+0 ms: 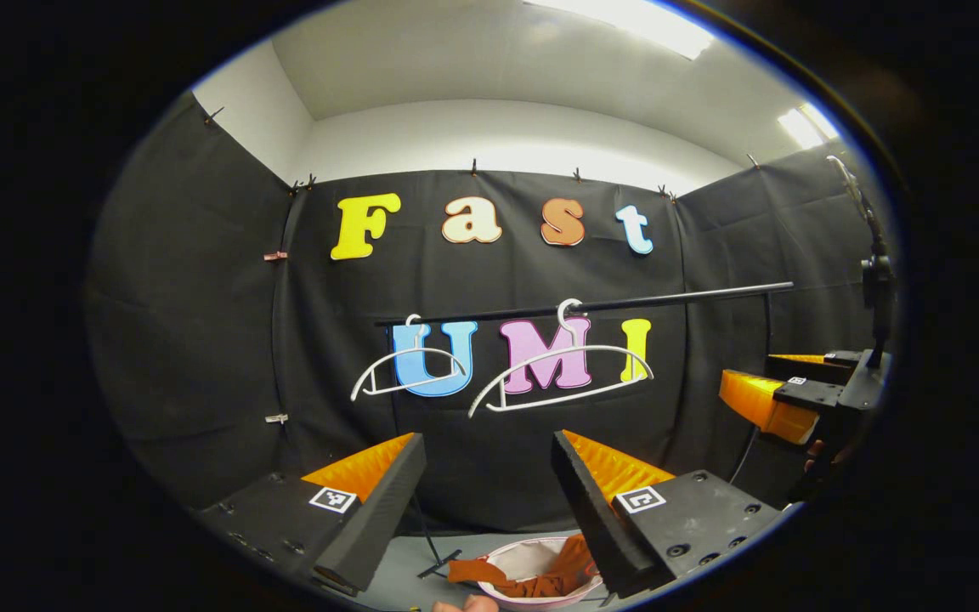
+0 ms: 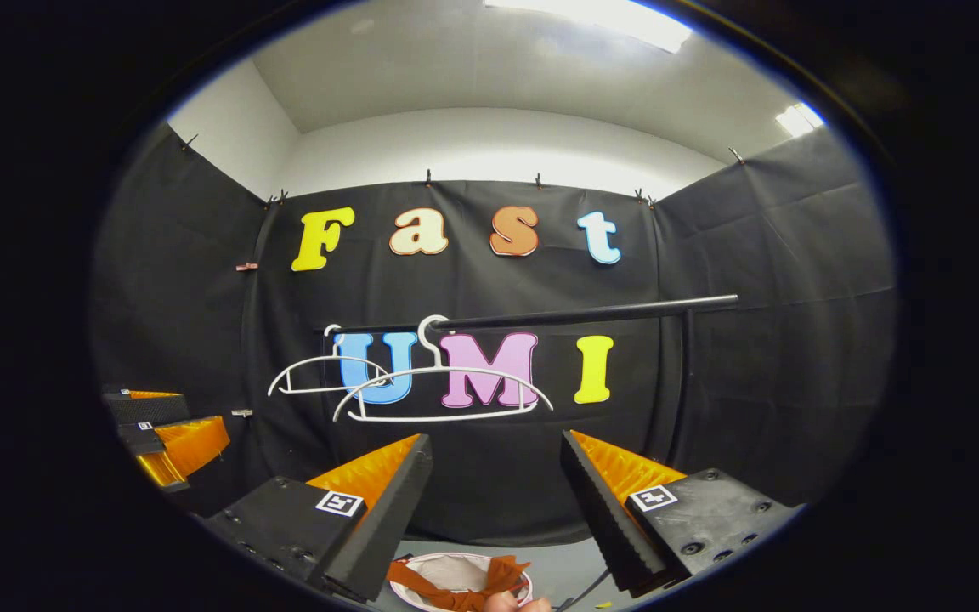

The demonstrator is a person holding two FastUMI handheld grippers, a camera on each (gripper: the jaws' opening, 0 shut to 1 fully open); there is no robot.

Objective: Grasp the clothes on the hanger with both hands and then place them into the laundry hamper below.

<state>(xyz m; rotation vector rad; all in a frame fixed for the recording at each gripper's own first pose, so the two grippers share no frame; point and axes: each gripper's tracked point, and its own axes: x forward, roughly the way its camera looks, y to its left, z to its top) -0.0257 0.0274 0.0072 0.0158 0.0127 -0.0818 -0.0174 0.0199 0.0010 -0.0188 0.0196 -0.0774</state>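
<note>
Rust-orange crumpled cloth garment (image 1: 545, 576) lies in the round white fabric laundry hamper (image 1: 513, 557) on the floor below, one end draped over the rim toward view-left; long axis roughly left-right. Two bare white plastic hangers (image 1: 559, 374) hang on the black metal rail (image 1: 668, 297). Left gripper (image 1: 489, 493) jaws spread apart, empty. Right gripper (image 2: 496, 497) jaws spread apart, empty.

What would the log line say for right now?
clothes: in hamper | hangers: bare, on rail | left gripper: open, empty | right gripper: open, empty
</note>
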